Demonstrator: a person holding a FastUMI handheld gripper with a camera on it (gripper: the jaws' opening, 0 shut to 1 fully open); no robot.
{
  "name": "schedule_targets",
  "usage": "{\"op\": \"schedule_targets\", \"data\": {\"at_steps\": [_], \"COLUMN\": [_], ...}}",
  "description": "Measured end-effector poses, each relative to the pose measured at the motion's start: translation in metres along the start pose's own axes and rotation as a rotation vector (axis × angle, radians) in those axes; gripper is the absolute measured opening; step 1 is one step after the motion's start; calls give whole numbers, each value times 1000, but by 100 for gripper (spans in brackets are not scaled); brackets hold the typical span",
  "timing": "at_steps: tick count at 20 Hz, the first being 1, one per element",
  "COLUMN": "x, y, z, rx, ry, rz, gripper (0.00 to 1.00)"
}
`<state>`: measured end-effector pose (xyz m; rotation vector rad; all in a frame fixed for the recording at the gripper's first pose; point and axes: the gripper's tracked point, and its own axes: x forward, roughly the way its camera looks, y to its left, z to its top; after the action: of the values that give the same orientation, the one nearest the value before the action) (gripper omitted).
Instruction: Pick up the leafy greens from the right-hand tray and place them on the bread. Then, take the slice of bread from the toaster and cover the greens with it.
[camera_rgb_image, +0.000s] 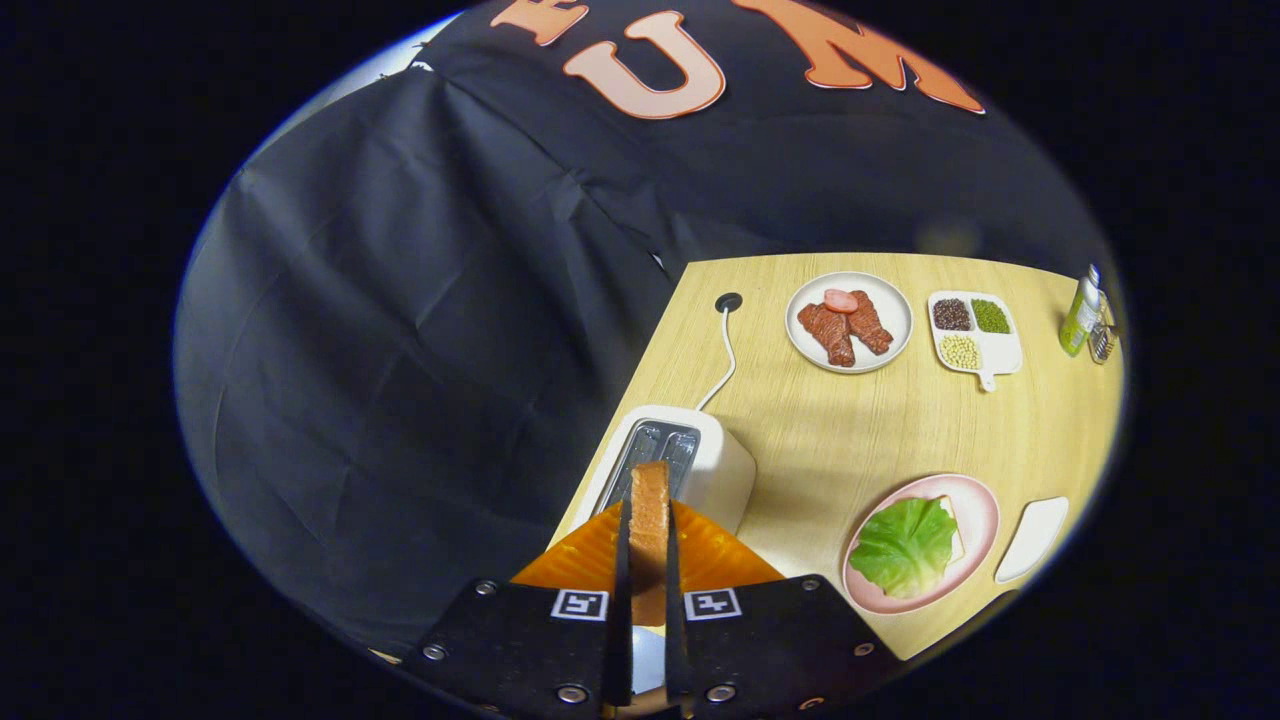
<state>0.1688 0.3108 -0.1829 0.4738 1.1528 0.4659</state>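
gripper view: gripper (648, 560) fingers pinch a slice of bread (650, 510) edge-on, golden-brown crust, held upright just above the white boxy toaster (690, 465) with its metal slot, cord (727, 350) running back. wood-grain table (850, 430). beyond, round white plate of meat strips (848, 325), then a white divided tray of beans (972, 335), green bottle (1080, 315). nearer, pink round plate (975, 520) holds crinkly leafy greens (905, 545) lying on bread; empty white tray (1033, 538) just beside it.
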Motion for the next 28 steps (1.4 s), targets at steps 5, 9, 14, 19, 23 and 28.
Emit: {"op": "schedule_targets", "data": {"at_steps": [5, 9, 14, 19, 23, 28], "x": [-9, -13, -20, -24, -26, -20], "y": [-32, -62, -103, -144, -168, -195], "z": [-20, -27, -42, -57, -72, -88], "rx": [24, 29, 38, 57, 66, 56], "ry": [-18, -39, -51, -68, -70, -70], "rz": [32, 32, 18, 8, -5, -24], "gripper": [13, 13, 13, 13, 13, 13]}}
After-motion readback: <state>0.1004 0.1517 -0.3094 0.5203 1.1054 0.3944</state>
